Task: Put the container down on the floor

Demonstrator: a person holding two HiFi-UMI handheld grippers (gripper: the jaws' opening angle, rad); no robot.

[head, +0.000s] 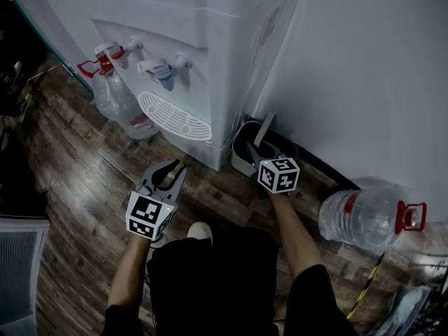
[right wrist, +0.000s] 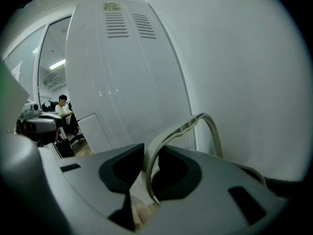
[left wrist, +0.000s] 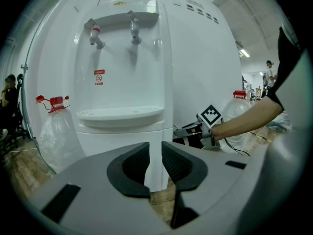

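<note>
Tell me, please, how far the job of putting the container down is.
Done, it seems: the container looks to rest on the floor beside the water dispenser. In hand: the right gripper is closed on its handle. Left to do: open the jaws and draw back. The left gripper is open and empty.

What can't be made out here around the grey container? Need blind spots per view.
Grey plastic container, inside and base: head view, right gripper covers them; contact with the dark wooden floor unclear.
Container body: right gripper view, the gripper's own housing hides it; only the pale curved handle shows, between the jaws.
Red label on white water dispenser: left gripper view, too small to read.
</note>
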